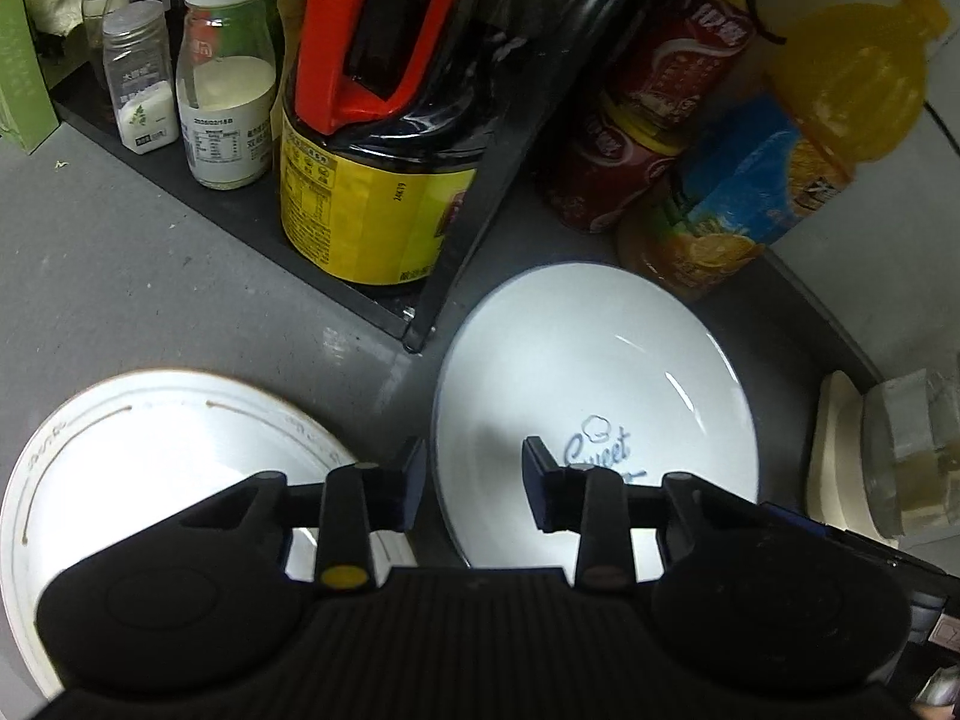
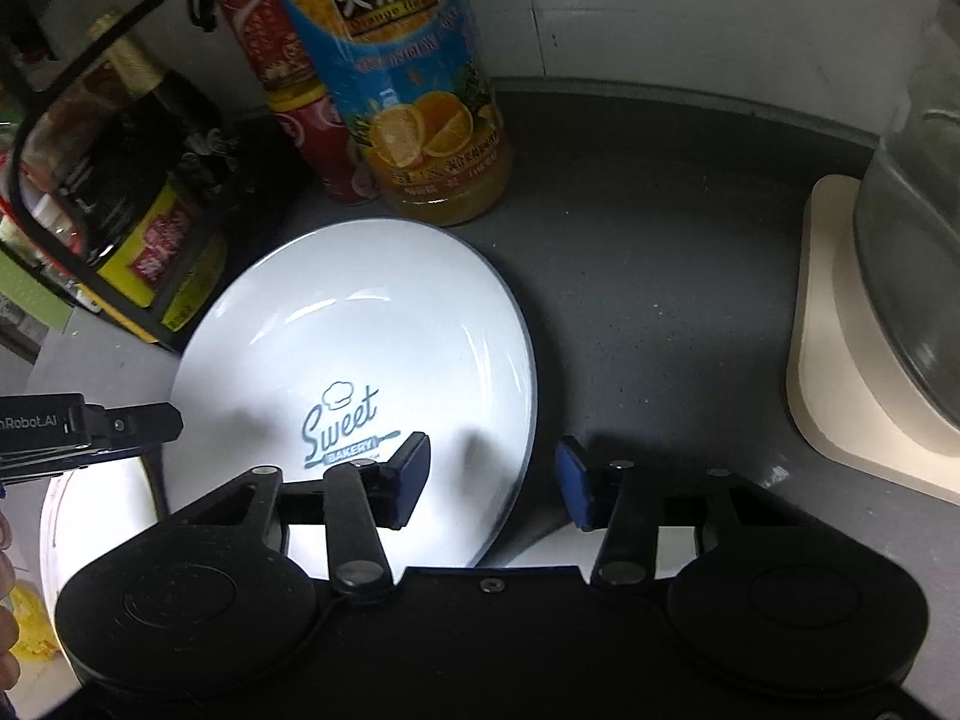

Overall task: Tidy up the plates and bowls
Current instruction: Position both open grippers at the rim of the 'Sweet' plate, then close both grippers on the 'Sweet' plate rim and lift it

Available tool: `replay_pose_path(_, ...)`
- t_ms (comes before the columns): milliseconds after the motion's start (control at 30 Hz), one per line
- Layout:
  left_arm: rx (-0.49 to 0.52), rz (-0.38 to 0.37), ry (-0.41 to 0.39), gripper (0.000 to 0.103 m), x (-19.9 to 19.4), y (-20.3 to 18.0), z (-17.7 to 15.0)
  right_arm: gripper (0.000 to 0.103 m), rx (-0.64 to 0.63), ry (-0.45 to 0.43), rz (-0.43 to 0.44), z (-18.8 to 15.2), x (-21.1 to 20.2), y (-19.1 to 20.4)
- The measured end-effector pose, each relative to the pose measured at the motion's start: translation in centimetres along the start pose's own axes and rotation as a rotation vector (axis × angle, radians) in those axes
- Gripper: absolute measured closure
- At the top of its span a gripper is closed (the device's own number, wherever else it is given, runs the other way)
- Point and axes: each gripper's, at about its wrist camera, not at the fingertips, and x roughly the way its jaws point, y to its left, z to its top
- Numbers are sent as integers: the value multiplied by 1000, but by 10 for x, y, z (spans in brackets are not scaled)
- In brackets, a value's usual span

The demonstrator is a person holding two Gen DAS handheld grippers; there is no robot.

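A white plate with blue "Sweet Bakery" lettering [image 1: 594,396] lies on the grey counter; it also shows in the right wrist view [image 2: 360,348]. A second white plate with a thin brown ring [image 1: 156,456] lies to its left and shows partly in the right wrist view [image 2: 90,516]. My left gripper [image 1: 474,480] is open, its jaws straddling the lettered plate's left rim. My right gripper [image 2: 495,480] is open, its jaws straddling that plate's right rim. The left gripper's body [image 2: 90,426] shows at the left edge of the right wrist view.
A black rack [image 1: 444,240] holds a dark sauce jug [image 1: 372,180] and small bottles [image 1: 228,84]. An orange juice bottle [image 2: 408,78] and a red can [image 2: 312,114] stand behind the plate. A beige base with a glass vessel [image 2: 870,324] stands right.
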Motion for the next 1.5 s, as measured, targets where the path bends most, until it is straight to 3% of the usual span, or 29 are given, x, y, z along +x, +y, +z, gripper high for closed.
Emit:
replay_pose_path(367, -20, -12, 44, 84, 29, 7, 12, 75, 71, 51, 4, 5, 22, -6)
replay_pose_path(667, -59, -26, 89, 89, 50, 13, 14, 80, 108, 41, 8, 8, 23, -8)
replay_pose_path(1000, -56, -47, 71, 93, 34, 21, 18, 94, 161, -21, 63, 0, -8, -6)
replay_pose_path(1167, -31, -69, 58, 95, 19, 23, 25, 94, 170, -44, 53, -5, -22, 2)
replay_pose_path(1500, -52, -126, 140, 98, 19, 44, 25, 94, 252, -69, 34, -23, -36, 6)
